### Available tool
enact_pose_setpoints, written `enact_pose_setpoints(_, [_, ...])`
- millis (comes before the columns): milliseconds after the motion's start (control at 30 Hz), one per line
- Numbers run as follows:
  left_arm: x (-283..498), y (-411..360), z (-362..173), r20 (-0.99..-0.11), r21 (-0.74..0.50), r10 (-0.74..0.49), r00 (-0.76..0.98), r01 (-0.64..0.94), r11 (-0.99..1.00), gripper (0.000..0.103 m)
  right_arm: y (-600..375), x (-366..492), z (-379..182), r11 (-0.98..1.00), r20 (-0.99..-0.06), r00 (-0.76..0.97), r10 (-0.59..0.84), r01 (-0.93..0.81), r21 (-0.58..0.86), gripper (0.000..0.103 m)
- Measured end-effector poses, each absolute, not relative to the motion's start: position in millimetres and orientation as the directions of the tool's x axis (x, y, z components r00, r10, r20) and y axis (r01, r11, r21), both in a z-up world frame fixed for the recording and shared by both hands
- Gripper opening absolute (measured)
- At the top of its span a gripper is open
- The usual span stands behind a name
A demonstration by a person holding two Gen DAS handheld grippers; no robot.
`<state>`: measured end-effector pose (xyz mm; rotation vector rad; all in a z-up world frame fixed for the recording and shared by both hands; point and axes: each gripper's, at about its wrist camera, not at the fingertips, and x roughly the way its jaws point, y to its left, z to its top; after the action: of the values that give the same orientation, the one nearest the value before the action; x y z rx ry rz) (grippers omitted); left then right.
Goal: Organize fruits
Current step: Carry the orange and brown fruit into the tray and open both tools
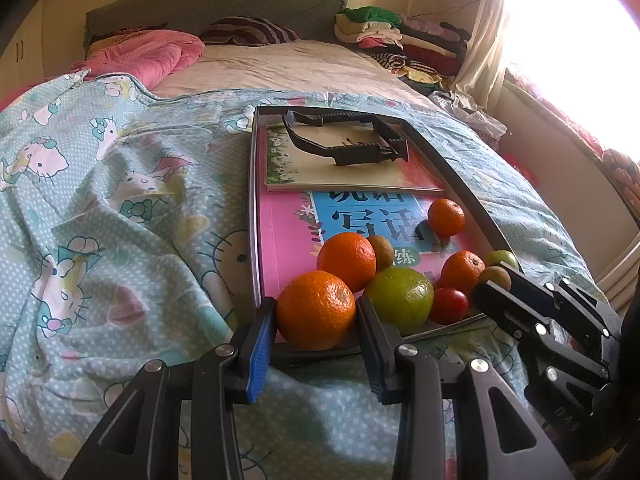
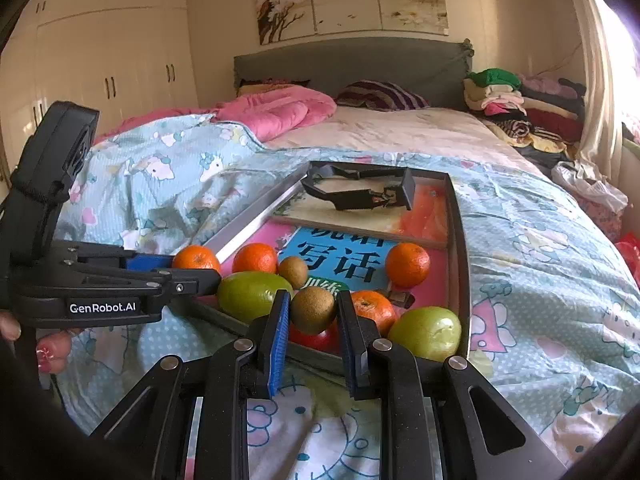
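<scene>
While a bed (image 1: 120,208) in cartoon-print bedding carries a shallow tray (image 1: 253,216) lined with books, the fruit sits loose at the tray's near end, none of it visibly sorted. Left gripper (image 1: 316,316) fingers pinch a tangerine (image 1: 316,308) at the near rim; right gripper (image 2: 312,316) fingers pinch a kiwi (image 2: 313,312) beside a green fruit (image 2: 426,332). Three more tangerines, another green fruit, a second kiwi and a small red fruit (image 1: 450,305) lie untouched, so most of the work appears ahead.
</scene>
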<state>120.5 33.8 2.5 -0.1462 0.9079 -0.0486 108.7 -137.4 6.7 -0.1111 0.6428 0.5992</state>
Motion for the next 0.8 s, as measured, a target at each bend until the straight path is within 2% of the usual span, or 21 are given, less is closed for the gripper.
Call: enact_pose_setpoints(800, [120.3,34.2,2.0,-0.781,-0.148,-0.105,0.616,-0.019,0.989,0.040,-137.3,115.0,-3.4,0.842,-0.612,0.641,0.463,-0.533,0.079,0.024])
